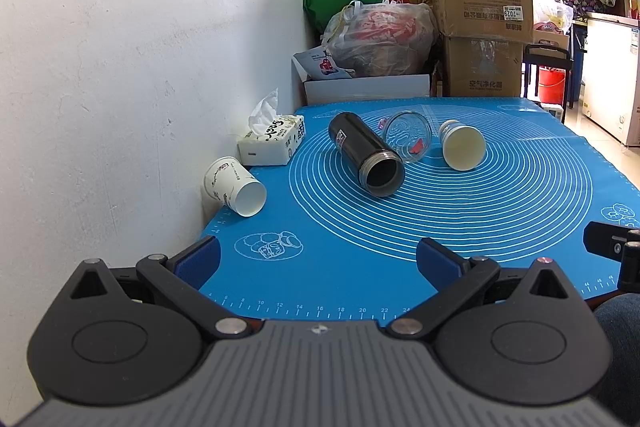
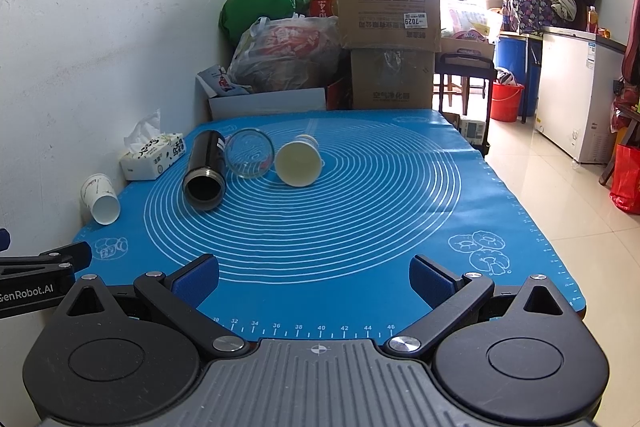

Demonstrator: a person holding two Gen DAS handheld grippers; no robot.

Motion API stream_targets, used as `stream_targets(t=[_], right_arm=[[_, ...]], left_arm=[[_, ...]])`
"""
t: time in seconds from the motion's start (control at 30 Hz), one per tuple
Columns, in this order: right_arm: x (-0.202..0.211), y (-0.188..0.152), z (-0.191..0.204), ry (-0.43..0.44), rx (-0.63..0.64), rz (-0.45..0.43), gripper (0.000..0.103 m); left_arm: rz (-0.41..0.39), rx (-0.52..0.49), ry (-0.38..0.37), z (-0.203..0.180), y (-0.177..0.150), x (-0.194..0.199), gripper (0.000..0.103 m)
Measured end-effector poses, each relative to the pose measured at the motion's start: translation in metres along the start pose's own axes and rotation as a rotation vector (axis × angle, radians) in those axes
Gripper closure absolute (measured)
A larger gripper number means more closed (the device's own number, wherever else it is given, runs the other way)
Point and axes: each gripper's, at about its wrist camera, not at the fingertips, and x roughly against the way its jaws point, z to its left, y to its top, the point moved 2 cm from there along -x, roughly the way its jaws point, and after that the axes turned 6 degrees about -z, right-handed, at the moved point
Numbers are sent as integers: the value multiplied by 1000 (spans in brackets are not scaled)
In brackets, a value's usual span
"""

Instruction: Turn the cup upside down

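Four vessels lie on their sides on the blue mat [image 1: 360,247] covering the worktop, mouths turned toward the cameras. Centre frame in the left wrist view sits the black flask [image 1: 365,153], threaded neck and dark bore showing, and just beside it to the right a clear glass cup [image 1: 408,142] with a small red mark visible through its wall; whether the two touch cannot be told. Next along, right of the glass, a paper cup [image 1: 462,145] shows a cream interior and a white outer wall with blue print. Over at the left edge, hard by the white wall, a second paper cup [image 1: 236,185] with dark printed patterns lies tipped, white inside facing out, near the tissue pack [image 1: 274,143]. The left tongs [image 1: 318,261] hang low in the frame, spread wide, gripping nothing. The right tongs [image 2: 314,277] are likewise parted and empty, over the mat's near edge, well apart from every cup.
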Motion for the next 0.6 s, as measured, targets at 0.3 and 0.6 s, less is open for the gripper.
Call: stream_targets(t=[0.3,0.6], right_arm=[[1,1,2,3,6,1,0],[1,1,0,6,3,0,0]], left_arm=[[-1,-6,-4,0,-1,0,0],[-3,-5,-6,0,-2,0,0]])
